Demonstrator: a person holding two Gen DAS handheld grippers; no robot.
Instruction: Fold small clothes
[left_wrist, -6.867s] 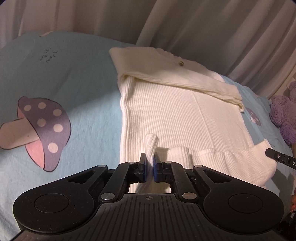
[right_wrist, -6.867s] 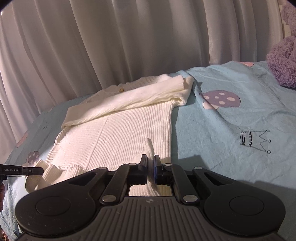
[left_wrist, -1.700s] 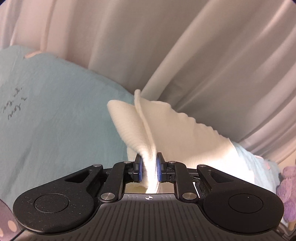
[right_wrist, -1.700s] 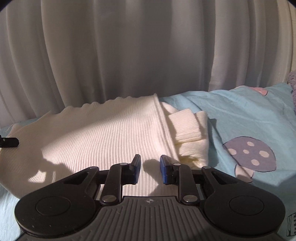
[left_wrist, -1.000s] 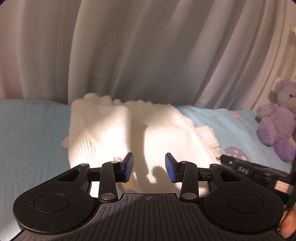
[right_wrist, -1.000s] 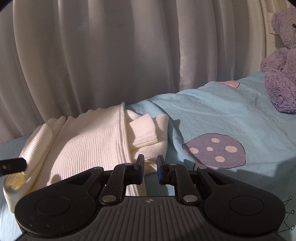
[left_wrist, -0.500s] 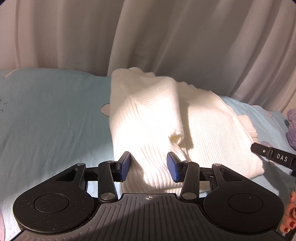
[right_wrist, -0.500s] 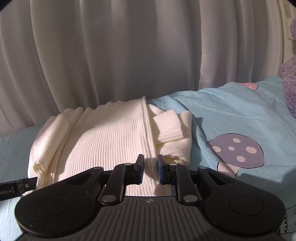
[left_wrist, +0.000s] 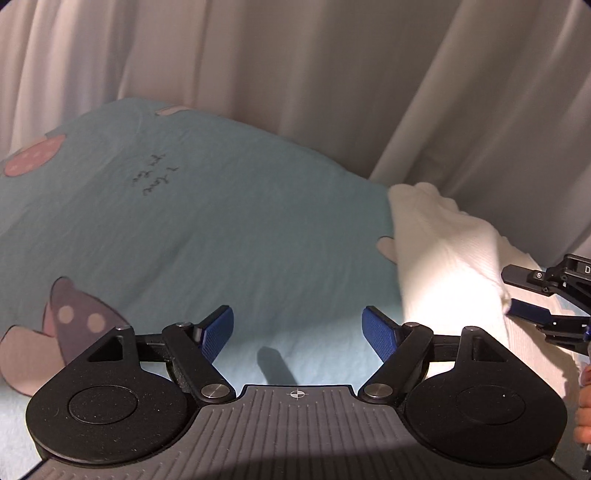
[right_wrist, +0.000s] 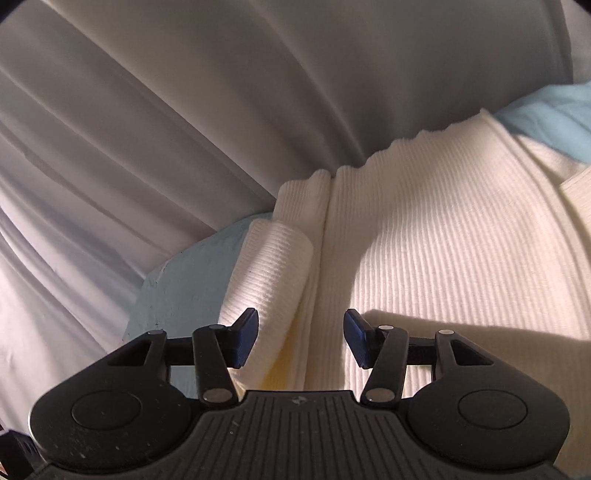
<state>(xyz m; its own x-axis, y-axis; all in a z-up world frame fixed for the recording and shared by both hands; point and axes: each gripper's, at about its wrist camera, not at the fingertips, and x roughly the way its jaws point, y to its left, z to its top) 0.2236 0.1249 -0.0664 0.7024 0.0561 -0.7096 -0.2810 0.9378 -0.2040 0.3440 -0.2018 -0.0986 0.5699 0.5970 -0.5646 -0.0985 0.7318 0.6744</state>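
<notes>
Pale pleated curtains (left_wrist: 295, 74) hang behind a bed spread with a light blue sheet (left_wrist: 221, 221) in the left wrist view; the sheet carries a line of dark handwriting toward eleven o'clock, a pink spotted shape at the far ten o'clock edge and a purple mushroom print (left_wrist: 74, 325) at eight o'clock. The folded white ribbed sweater (left_wrist: 443, 258) lies on the sheet at three o'clock, well off to the side of the left claw (left_wrist: 297, 332), whose blue pads (left_wrist: 218, 332) are spread wide and opening further over bare sheet, with nothing between them; it tilts down toward the bed. At the three o'clock edge the right claw (left_wrist: 532, 295) reaches in above the sweater, and part of a hand (left_wrist: 583, 413) shows at four o'clock. In the right wrist view the same curtains (right_wrist: 184, 110) fill the upper half and the nine o'clock side, with slivers of blue sheet (right_wrist: 546, 110) at two o'clock and at nine o'clock beside the knit. The sweater (right_wrist: 443, 240) takes up the middle and the three o'clock side, its scalloped hem against the curtain at twelve o'clock and a rolled, doubled edge running down to six o'clock. The right claw (right_wrist: 300, 339) is tilted down over that edge, its jaws apart and opening, the fold lying between them while the pads (right_wrist: 245, 338) stand clear of the knit.
</notes>
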